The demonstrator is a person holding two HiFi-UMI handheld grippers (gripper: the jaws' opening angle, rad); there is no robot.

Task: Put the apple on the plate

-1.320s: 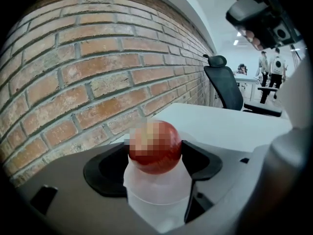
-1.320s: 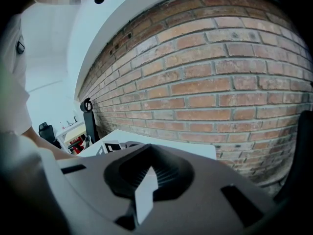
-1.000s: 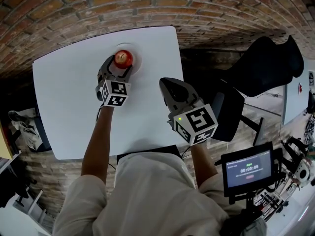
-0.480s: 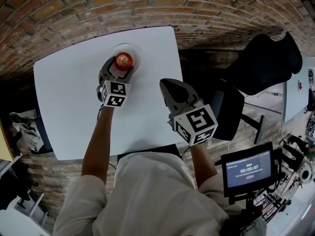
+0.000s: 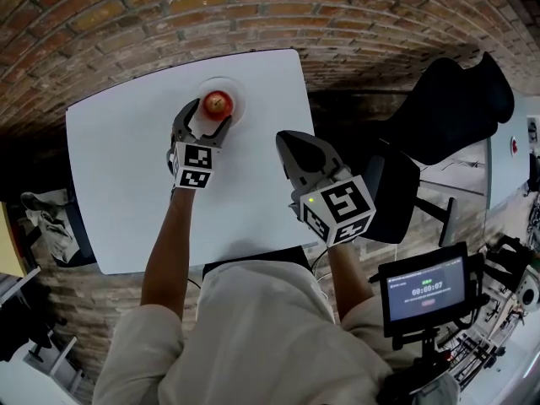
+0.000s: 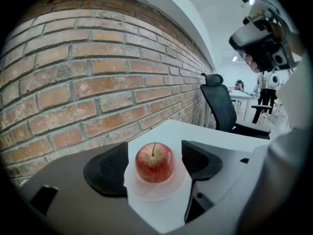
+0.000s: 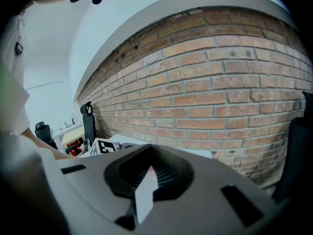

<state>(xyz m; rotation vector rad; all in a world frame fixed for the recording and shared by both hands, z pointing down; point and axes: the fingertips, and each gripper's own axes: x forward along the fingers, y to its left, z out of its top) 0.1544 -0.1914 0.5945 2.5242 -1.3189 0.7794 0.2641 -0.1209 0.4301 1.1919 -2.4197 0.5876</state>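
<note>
A red apple (image 5: 218, 103) stands upright on a small white plate (image 5: 235, 94) near the far edge of the white table (image 5: 118, 192). My left gripper (image 5: 205, 117) is open just in front of it. In the left gripper view the apple (image 6: 155, 161) sits on the plate (image 6: 157, 192) between the two black pads (image 6: 108, 169), with a gap on each side. My right gripper (image 5: 293, 147) hovers over the table's right side, away from the plate. It is shut with nothing in it. In the right gripper view (image 7: 145, 174) its pads nearly meet.
A brick wall (image 5: 253, 7) runs behind the table. A black office chair (image 5: 456, 108) stands to the right of the table, and a small screen on a stand (image 5: 424, 289) is at the lower right. Bare tabletop lies left of the plate.
The left gripper's jaws have spread away from the apple, which now rests free on the plate. The right gripper has hardly moved.
</note>
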